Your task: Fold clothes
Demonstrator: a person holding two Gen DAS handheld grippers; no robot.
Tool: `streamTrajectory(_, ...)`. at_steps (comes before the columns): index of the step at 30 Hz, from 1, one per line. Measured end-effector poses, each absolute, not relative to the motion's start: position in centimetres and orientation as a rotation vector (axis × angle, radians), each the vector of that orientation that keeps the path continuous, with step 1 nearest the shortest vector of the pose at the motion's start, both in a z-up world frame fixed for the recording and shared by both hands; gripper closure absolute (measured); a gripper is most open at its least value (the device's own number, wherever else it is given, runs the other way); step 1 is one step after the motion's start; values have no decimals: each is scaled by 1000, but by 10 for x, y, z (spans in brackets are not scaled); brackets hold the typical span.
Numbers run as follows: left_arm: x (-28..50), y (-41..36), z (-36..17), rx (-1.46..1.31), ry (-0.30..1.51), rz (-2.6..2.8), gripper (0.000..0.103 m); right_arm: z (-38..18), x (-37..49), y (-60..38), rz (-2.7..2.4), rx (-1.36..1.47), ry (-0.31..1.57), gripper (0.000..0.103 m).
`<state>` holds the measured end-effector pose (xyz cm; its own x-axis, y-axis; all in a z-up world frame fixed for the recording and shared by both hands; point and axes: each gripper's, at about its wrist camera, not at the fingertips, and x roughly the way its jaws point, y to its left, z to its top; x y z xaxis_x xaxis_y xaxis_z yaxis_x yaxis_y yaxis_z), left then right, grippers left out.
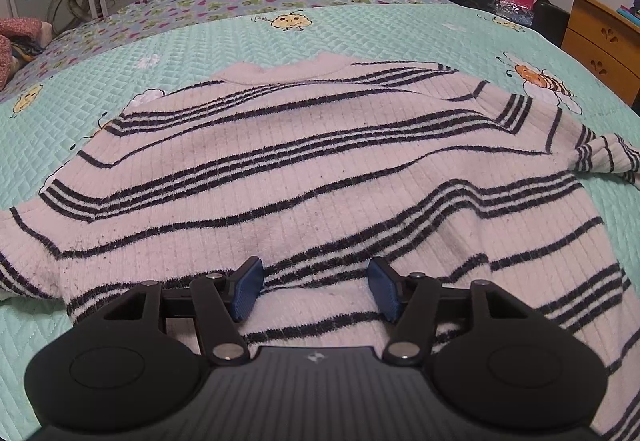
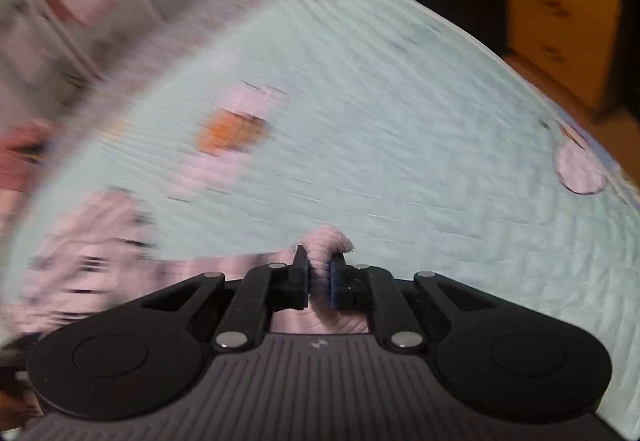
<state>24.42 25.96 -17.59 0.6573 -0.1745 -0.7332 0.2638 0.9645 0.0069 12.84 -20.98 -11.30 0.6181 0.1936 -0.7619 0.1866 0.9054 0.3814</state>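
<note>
Looking through the left wrist, I see the fluffy white ribbed sweater with dark stripes (image 1: 304, 169) spread on the mint quilted bed (image 1: 360, 37); my left gripper (image 1: 316, 289) hovers released. It looks soft and limp; its near hem is hidden. Right wrist view is blurred: right gripper (image 2: 319, 277) is clenched on a pinch of its fabric.

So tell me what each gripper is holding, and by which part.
The right gripper pinches a pale fold at the edge of the striped sweater; blur hides which part. The left gripper holds nothing, its fingers spread open over the sweater.
</note>
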Motion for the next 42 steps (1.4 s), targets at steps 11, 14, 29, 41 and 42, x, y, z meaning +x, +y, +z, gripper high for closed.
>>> streamTrajectory(11, 241, 259, -178, 122, 803, -249, 41, -122, 4, -191, -2, 638, 1229, 73)
streamTrajectory(14, 241, 260, -178, 122, 801, -251, 41, -129, -15, -207, -98, 893, 1043, 54)
streamTrajectory(29, 239, 257, -179, 138, 788, -242, 40, -192, -50, -181, -341, 1675, 846, 49)
streamTrajectory(41, 238, 257, -181, 138, 776, -239, 39, -180, -58, -185, -365, 1755, 784, 48)
streamTrajectory(42, 237, 256, -181, 139, 774, -238, 38, -180, -57, -185, -355, 1767, 772, 48)
